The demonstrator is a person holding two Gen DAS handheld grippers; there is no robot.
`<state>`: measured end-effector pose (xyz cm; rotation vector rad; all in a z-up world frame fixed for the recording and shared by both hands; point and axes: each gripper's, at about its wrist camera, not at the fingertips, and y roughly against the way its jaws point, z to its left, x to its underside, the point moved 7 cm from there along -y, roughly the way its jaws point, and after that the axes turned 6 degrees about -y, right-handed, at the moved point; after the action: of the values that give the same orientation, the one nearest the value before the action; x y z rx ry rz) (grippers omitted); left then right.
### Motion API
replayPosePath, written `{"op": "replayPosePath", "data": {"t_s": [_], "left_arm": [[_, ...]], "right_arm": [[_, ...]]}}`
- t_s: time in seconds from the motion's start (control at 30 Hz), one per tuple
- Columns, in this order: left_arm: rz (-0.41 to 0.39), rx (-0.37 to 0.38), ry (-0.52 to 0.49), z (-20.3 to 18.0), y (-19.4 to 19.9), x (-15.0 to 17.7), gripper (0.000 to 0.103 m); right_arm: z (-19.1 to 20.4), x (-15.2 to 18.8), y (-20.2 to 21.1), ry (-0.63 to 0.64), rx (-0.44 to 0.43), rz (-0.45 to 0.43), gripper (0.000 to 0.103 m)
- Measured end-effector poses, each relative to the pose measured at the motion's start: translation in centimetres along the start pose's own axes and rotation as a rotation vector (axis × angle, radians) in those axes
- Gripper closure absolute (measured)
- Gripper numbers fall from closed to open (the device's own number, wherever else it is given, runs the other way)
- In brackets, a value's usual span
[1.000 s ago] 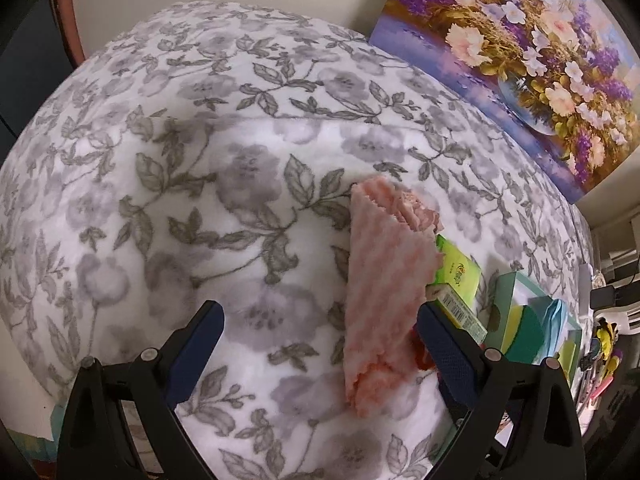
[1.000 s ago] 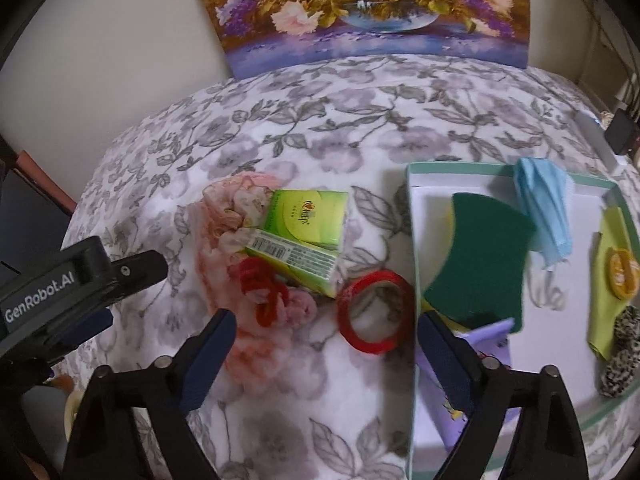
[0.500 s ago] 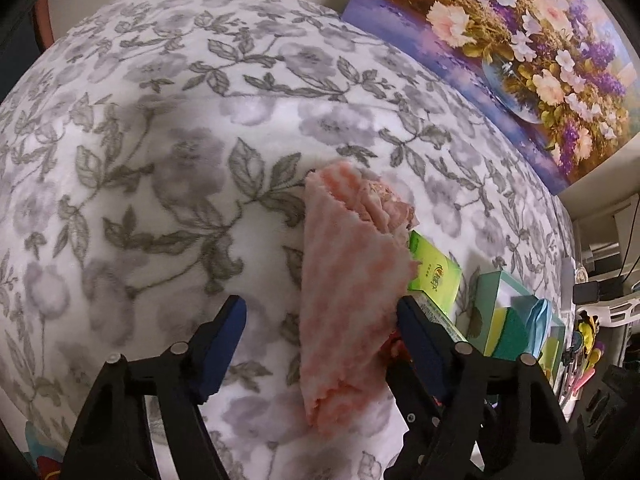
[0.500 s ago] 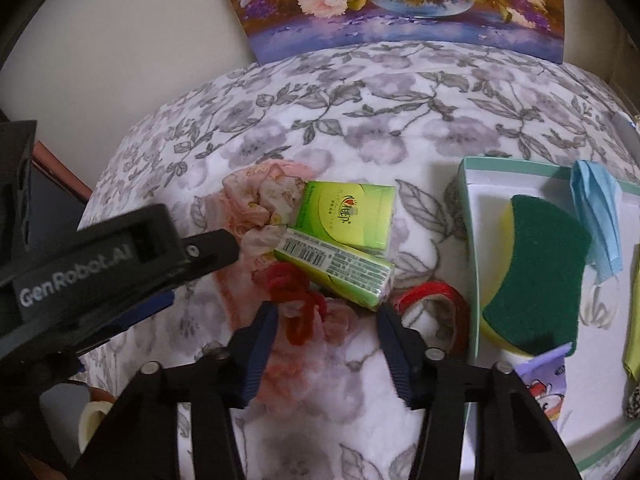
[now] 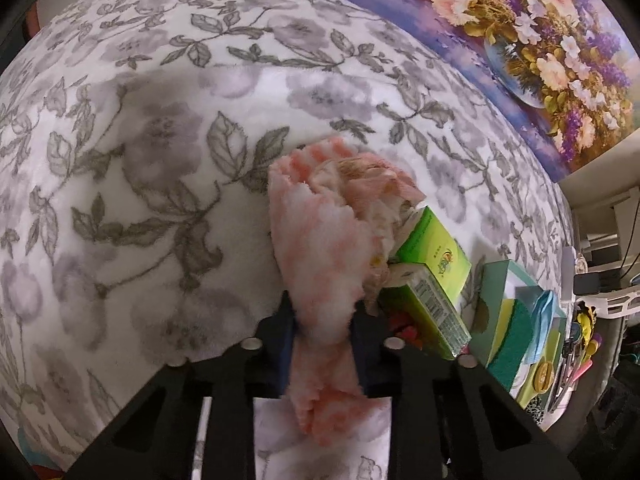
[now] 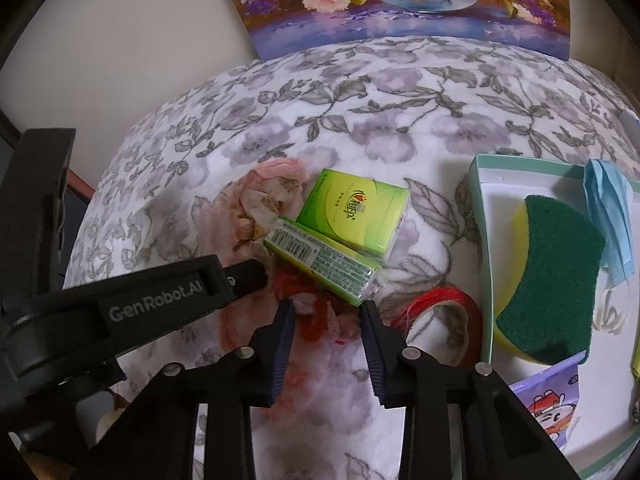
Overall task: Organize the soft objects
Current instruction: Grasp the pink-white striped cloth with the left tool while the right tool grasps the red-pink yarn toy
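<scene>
left gripper (image 5: 322,320) clamps pink cloth (image 5: 324,240), right gripper (image 6: 326,316) parted

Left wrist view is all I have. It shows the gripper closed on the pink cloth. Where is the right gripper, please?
Observer: The right gripper is open. Its fingers stand on either side of a red fuzzy cord that lies on the pink cloth, just in front of the lower tissue pack.
Operator: Is anything between it and the tray?
Observer: Yes, a red tape ring lies on the blanket between the right gripper and the tray.
Operator: Is there free room in the tray?
Observer: The tray's white floor is bare in the corner nearest the tissue packs, beyond the green sponge.
</scene>
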<state>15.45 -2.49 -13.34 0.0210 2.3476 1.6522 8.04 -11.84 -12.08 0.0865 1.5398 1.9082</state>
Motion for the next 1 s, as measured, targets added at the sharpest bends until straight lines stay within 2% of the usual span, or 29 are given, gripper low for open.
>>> {"op": "replayPosePath", "data": {"t_s": [0.2, 0.37, 0.43, 0.8, 1.0], "left_arm": [[-0.014, 0.022, 0.005, -0.1, 0.9, -0.3, 0.086], [-0.043, 0.025, 0.003, -0.1, 2.2, -0.6, 0.088], [-0.056, 0.034, 0.008, 0.0, 2.8, -0.8, 0.089], [-0.132, 0.04, 0.009, 0.1, 5.9, -1.6, 0.089], [-0.165, 0.044, 0.037, 1.0, 7.6, -1.7, 0.089]], "right_arm": [[-0.2, -0.1, 0.6, -0.009, -0.016, -0.009, 0.086], [-0.5, -0.4, 1.4, -0.023, -0.04, -0.014, 0.09], [-0.6, -0.4, 1.5, -0.033, -0.048, -0.009, 0.101], [-1.1, -1.3, 3.8, -0.047, -0.081, -0.045, 0.102], [-1.3, -1.1, 3.6, -0.055, -0.082, -0.029, 0.102]]}}
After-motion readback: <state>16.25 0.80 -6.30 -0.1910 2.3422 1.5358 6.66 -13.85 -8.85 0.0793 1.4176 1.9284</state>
